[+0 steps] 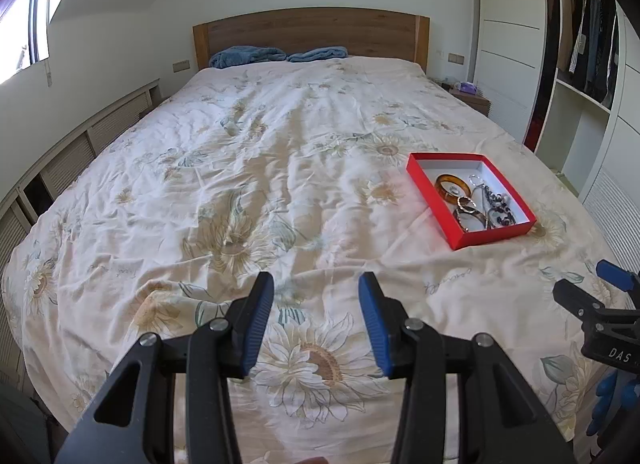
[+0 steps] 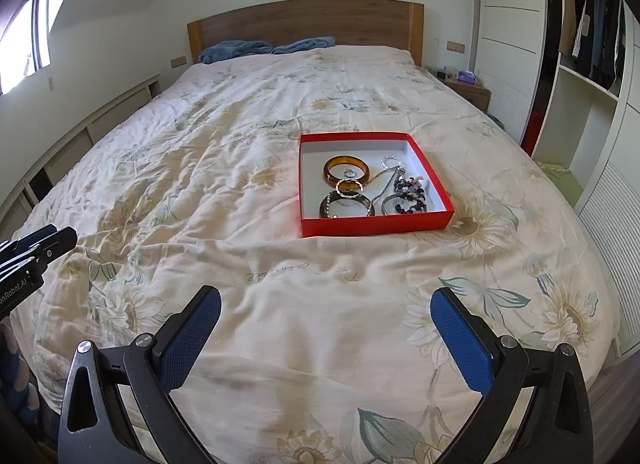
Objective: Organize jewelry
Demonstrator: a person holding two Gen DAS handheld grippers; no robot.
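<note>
A red box [image 2: 376, 225] with a white inside lies on the floral bedspread; in the left wrist view it [image 1: 492, 237] lies to the right. It holds an amber bangle [image 2: 346, 170], a small ring [image 2: 348, 173], a dark bangle [image 2: 347, 205], a silver chain [image 2: 390, 168] and dark beaded pieces [image 2: 408, 194]. My right gripper [image 2: 326, 296] is open and empty, over the bedspread well short of the box. My left gripper [image 1: 316, 284] is open and empty, left of the box. Each gripper shows at the edge of the other's view.
The bedspread [image 2: 224, 184] covers a wide bed with a wooden headboard [image 2: 308, 24] and blue pillows [image 2: 240, 49]. A nightstand [image 2: 466, 88] and an open wardrobe [image 2: 580, 44] stand to the right. Low cabinets [image 1: 60, 160] run along the left wall.
</note>
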